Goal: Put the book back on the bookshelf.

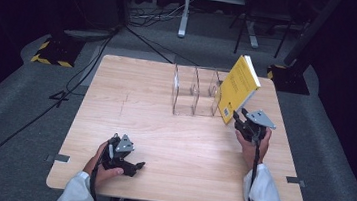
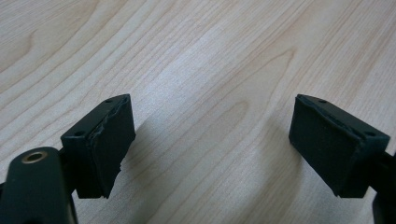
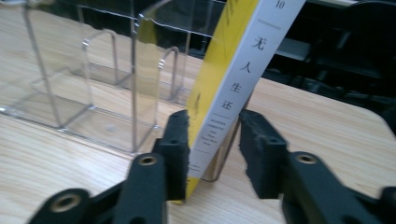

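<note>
A yellow book (image 1: 238,84) with a white spine (image 3: 243,70) stands tilted at the right end of a clear acrylic holder (image 1: 192,94), its lower corner down by the table. My right gripper (image 1: 237,119) is shut on that lower corner. In the right gripper view (image 3: 215,135), the left pad lies flat on the yellow cover and the tip of the right pad meets the spine, with a small gap lower down. My left gripper (image 1: 137,166) rests low over the wooden table (image 1: 131,100) near its front left. It is open (image 2: 210,144) with only bare wood between the pads.
The holder (image 3: 93,79) has upright clear dividers and its compartments look empty. Beyond the table's far edge stand a desk frame (image 1: 186,11), chair legs and floor cables. Black stands with yellow-striped bases sit at the far left (image 1: 53,52) and far right.
</note>
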### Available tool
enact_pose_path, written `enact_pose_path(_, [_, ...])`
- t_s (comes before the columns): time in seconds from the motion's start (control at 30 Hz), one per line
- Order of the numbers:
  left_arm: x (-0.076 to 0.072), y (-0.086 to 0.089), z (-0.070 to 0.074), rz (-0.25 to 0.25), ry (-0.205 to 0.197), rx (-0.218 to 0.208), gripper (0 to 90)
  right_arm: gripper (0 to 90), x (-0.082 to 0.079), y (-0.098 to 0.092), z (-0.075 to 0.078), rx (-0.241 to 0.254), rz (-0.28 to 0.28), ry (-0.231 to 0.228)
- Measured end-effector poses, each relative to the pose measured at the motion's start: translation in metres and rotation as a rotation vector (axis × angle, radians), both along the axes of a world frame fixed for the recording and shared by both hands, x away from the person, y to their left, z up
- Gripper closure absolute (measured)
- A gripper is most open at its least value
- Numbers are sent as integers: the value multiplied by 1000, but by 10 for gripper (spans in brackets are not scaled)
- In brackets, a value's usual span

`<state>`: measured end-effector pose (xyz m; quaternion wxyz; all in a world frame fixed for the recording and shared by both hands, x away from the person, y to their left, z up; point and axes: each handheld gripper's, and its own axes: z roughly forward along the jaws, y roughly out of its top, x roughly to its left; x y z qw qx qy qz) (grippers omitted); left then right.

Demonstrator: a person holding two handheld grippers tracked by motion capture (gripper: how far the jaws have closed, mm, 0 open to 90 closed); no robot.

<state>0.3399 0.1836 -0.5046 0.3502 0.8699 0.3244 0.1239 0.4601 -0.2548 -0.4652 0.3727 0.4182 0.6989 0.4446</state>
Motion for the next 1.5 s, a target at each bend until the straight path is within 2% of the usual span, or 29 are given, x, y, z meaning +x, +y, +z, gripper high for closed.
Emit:
enact_pose_path(0.13, [0,0,0,0,-1,1,149,792,0,-5,2,-28,26,-1])
enact_pose_path(0.23, [0,0,0,-2,-1,2,149,804,2,-7,2,-16,37,8])
enact_pose_path(0.3, [1,0,0,0,0,2,147,838,4,-6,2,-42,32,-3])
enact_pose_path(0.53, [1,0,0,0,1,3,147,835,10,-2,6,-46,18,-2])
enact_pose_path(0.63, [1,0,0,0,0,2,147,823,13,-5,5,-19,-12,9])
enact_pose_path(0.83, [1,0,0,0,0,2,147,790,12,-9,6,-4,-3,20])
enact_pose_path(0.97, [1,0,0,0,0,2,147,729,9,-15,8,-6,25,44])
enact_pose_path(1.07, [1,0,0,0,0,2,147,639,6,-20,11,-10,66,77])
enact_pose_path(1.17, [1,0,0,0,0,2,147,575,4,-25,15,10,82,103])
enact_pose_path(1.27, [1,0,0,0,0,2,147,527,-1,-29,21,4,102,111])
enact_pose_path(1.33, [1,0,0,0,0,2,147,470,-3,-31,24,-3,136,140])
enact_pose_path(1.4, [1,0,0,0,1,3,147,425,-8,-33,27,-20,198,165])
enact_pose_path(1.43, [1,0,0,0,1,3,147,425,-8,-33,27,-20,198,165])
enact_pose_path(1.5, [1,0,0,0,1,3,147,378,-14,-32,30,-75,235,175])
